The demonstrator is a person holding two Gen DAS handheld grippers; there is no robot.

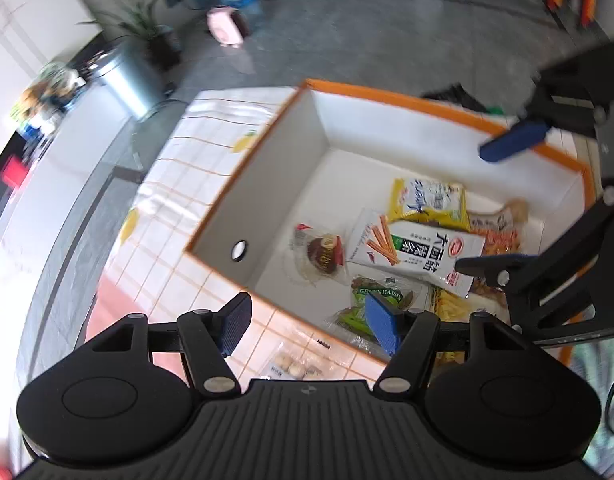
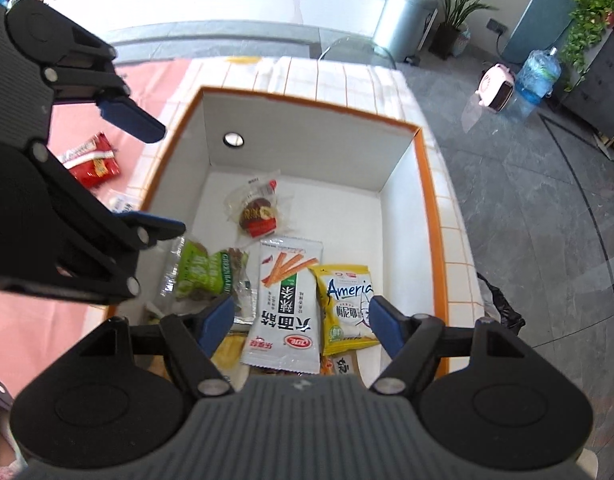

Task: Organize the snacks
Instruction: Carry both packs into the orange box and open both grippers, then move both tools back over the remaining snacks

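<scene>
A: Item one, left gripper [image 1: 309, 326]. Pose?
B: Tilted steeply down over the near edge of the box [image 1: 267, 168]. Jaws parted, nothing between the blue pads [image 1: 381, 326]. One pad sits over the tiled cloth [image 1: 195, 200], the other over the box interior.

A: Item two, right gripper [image 2: 303, 326].
B: Also pitched down, above the box's near end. Jaws spread, gripping nothing; the white breadstick packet [image 2: 285, 312] and the yellow packet [image 2: 347, 308] lie below, in the gap between its fingers, apart from both pads.

A: Box contents?
B: White interior, orange rim, one round hole in a side wall. Beyond the right gripper's fingertips: a clear-wrapped round pastry [image 2: 257, 210]. Just left of its left finger: a green raisin bag [image 2: 205, 272]. Under the breadstick packet, further packets in orange and yellow, labels mostly hidden.

A: Anything outside the box?
B: A red snack packet [image 2: 93, 160] on the pink cloth [image 2: 35, 320], far left of the right gripper, beyond the left gripper. A clear bag of small round pieces [image 1: 293, 366] on the tiled cloth, directly under the left gripper.
</scene>
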